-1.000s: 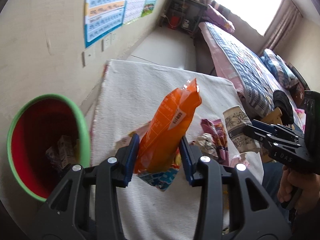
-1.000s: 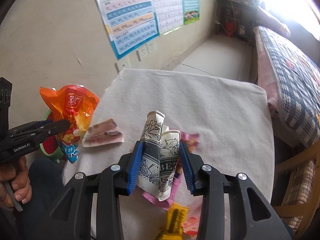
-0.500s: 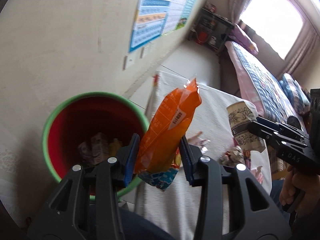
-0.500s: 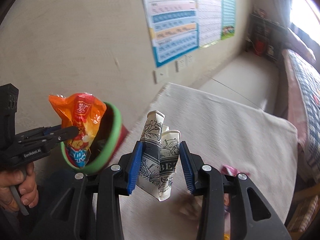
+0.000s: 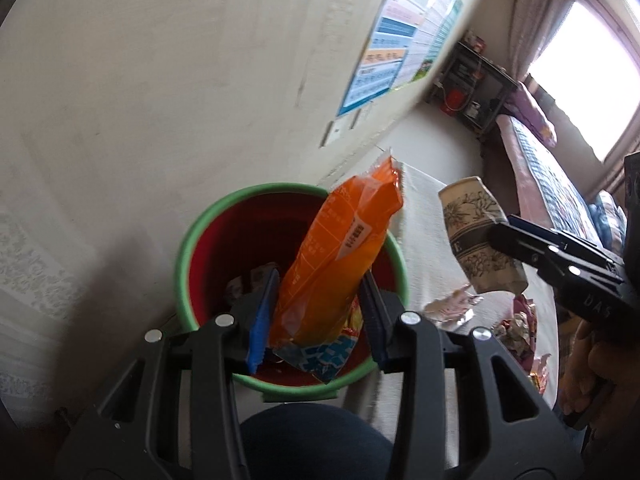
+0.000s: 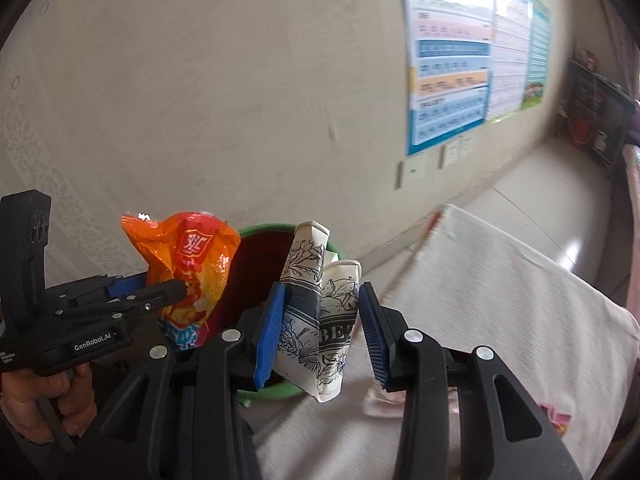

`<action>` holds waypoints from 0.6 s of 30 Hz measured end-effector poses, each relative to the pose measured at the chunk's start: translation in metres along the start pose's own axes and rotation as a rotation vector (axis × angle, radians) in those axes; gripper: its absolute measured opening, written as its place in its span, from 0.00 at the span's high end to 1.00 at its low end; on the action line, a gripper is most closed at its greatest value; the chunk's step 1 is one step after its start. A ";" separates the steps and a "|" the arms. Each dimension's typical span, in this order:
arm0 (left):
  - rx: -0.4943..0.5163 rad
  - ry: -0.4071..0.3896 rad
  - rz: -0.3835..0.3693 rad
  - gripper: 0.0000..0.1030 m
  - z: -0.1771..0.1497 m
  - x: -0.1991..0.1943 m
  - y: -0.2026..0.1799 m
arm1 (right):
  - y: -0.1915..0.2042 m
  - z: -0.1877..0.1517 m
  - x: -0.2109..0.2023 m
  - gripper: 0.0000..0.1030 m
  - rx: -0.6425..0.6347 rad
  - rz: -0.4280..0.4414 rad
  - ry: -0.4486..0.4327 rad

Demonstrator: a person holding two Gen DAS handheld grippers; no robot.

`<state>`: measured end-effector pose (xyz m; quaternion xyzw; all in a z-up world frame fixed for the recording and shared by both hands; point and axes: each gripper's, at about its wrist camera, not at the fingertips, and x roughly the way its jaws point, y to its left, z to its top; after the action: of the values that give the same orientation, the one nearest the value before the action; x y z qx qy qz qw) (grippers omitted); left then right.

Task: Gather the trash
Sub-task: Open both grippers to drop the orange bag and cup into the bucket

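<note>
Just wrapper [image 5: 336, 256] — over bin rim [image 5: 192, 240]

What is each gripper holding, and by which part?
Left gripper: orange plastic snack bag, gripped at its lower half. Right gripper: crushed floral-print paper cup, gripped mid-body.
</note>
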<state>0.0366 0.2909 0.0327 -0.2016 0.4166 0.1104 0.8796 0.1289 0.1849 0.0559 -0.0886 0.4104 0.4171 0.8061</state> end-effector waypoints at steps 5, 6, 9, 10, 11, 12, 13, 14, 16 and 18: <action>-0.039 -0.003 0.004 0.62 0.002 0.000 0.020 | 0.019 0.004 0.018 0.64 -0.029 0.026 0.019; -0.046 -0.003 0.002 0.62 0.002 0.000 0.023 | 0.022 0.005 0.022 0.64 -0.033 0.030 0.024; -0.072 -0.006 -0.006 0.59 0.002 0.000 0.033 | 0.030 0.006 0.034 0.61 -0.043 0.042 0.038; -0.079 -0.005 -0.012 0.57 0.003 0.000 0.036 | 0.032 0.007 0.038 0.60 -0.046 0.046 0.043; -0.091 -0.008 -0.011 0.55 0.004 0.000 0.039 | 0.035 0.007 0.043 0.58 -0.055 0.053 0.056; -0.098 -0.011 -0.009 0.49 0.006 0.001 0.039 | 0.037 0.007 0.046 0.54 -0.062 0.056 0.063; -0.112 -0.017 -0.008 0.44 0.006 0.000 0.043 | 0.038 0.006 0.048 0.50 -0.067 0.050 0.064; -0.120 -0.022 -0.009 0.43 0.008 0.000 0.044 | 0.039 0.006 0.049 0.44 -0.071 0.046 0.062; -0.141 -0.033 -0.009 0.34 0.009 -0.001 0.050 | 0.039 0.003 0.050 0.39 -0.074 0.042 0.059; -0.156 -0.045 -0.018 0.24 0.007 -0.003 0.055 | 0.036 0.001 0.051 0.32 -0.067 0.037 0.062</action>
<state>0.0198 0.3431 0.0246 -0.2708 0.3850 0.1389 0.8713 0.1184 0.2387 0.0260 -0.1208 0.4224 0.4425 0.7818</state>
